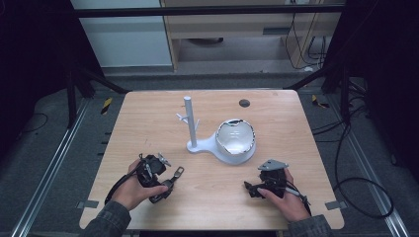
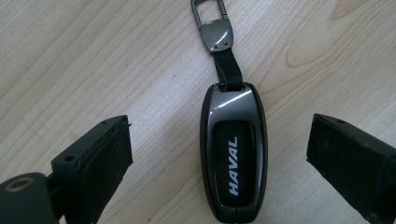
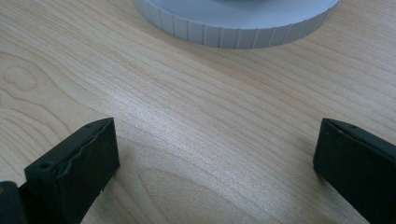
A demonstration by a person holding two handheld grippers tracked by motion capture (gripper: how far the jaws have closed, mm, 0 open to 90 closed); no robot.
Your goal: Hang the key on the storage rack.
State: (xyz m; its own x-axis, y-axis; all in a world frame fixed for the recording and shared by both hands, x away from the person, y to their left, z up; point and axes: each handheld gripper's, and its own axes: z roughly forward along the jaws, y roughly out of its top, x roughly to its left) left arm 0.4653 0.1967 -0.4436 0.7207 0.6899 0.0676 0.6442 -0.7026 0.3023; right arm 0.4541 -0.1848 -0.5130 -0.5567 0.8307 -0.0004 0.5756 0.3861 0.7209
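Key fob, dark metal case marked HAVAL, flat on bench, strap and clasp pointing away from left gripper. Landmark: white stand with bowl on its base. Fob lies near side of stand, toward person's left. Left gripper jaws wide, straddling fob, not touching. Right gripper wide, holding nothing, just short of stand's ribbed base rim.

- Setting: lab or test bay.
- Evidence: wooden table framed by black metal struts; floor rails; loose cables beyond its right edge.
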